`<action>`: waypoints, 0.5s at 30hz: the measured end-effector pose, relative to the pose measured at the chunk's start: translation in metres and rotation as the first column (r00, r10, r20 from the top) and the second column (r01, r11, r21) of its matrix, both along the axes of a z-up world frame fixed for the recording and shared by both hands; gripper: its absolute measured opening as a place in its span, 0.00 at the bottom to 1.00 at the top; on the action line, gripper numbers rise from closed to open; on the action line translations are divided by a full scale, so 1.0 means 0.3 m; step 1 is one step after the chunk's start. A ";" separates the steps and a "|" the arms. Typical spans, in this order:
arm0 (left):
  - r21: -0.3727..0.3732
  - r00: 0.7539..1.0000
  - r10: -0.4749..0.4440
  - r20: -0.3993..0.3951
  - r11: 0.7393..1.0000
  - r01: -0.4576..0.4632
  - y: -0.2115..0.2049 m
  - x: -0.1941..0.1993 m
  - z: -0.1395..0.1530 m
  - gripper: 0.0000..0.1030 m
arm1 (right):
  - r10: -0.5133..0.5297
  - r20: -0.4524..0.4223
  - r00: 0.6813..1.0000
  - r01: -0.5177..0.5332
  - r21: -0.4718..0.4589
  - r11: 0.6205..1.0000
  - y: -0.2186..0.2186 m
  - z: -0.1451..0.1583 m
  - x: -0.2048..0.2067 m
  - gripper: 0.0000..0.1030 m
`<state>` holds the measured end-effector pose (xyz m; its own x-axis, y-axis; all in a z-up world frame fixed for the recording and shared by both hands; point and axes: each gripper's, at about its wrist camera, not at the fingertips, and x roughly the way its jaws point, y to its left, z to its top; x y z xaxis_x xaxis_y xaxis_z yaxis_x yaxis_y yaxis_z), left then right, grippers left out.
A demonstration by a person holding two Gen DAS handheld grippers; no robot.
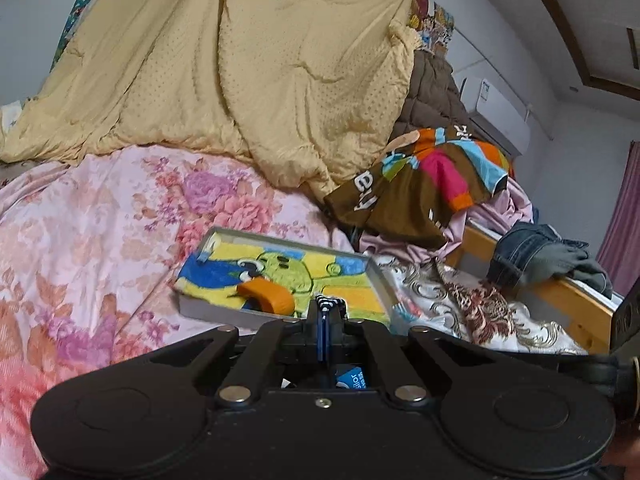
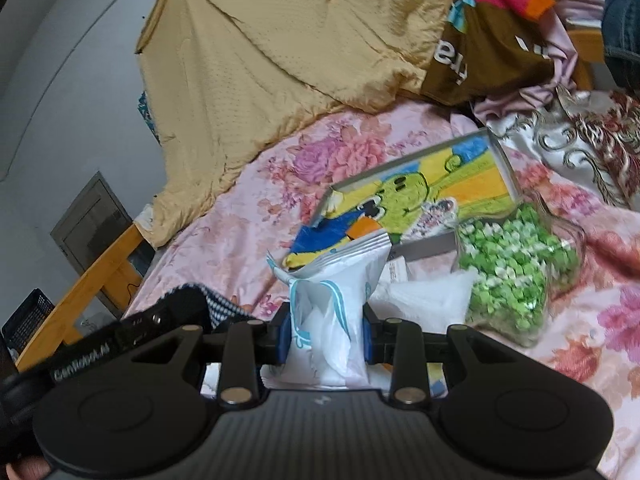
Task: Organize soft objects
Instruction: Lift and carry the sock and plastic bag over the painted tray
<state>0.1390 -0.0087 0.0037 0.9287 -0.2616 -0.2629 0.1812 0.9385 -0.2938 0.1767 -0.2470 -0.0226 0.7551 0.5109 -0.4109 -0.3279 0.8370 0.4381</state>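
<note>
My left gripper point(image 1: 326, 314) is shut on a scrap of black-and-white knit cloth point(image 1: 329, 303), which peeks out between its blue pads. The same cloth point(image 2: 218, 304) shows at the lower left of the right wrist view. My right gripper point(image 2: 326, 336) is shut on a crumpled white plastic bag point(image 2: 340, 280) with light blue print, held upright over the bed. Just beyond lies a grey tray point(image 1: 378, 276) lined with a cartoon towel point(image 1: 320, 276), an orange piece point(image 1: 266, 298) resting on it. A clear bag of green paper stars point(image 2: 516, 268) lies right of the tray point(image 2: 506, 160).
A pink floral sheet point(image 1: 100, 220) covers the bed. A yellow quilt point(image 1: 240, 60) is heaped at the back, with a brown multicoloured jacket point(image 1: 424, 184) and jeans point(image 1: 532, 252) on the wooden bed rail point(image 1: 576, 300) to the right. A black crate point(image 2: 24, 320) stands beside the bed.
</note>
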 end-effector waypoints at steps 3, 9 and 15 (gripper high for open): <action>-0.005 1.000 -0.009 0.006 1.000 0.009 0.001 0.027 0.023 0.00 | -0.009 0.018 1.000 0.009 0.002 1.000 -0.001 0.014 0.008 0.35; 0.013 0.999 -0.032 0.018 0.999 0.032 0.014 0.095 0.048 0.00 | 0.025 0.014 1.000 -0.024 -0.041 0.999 0.011 0.023 0.063 0.35; 0.001 0.999 -0.029 0.019 1.000 0.029 0.037 0.190 0.058 0.00 | 0.097 0.049 0.994 -0.089 -0.147 0.985 0.051 0.049 0.147 0.35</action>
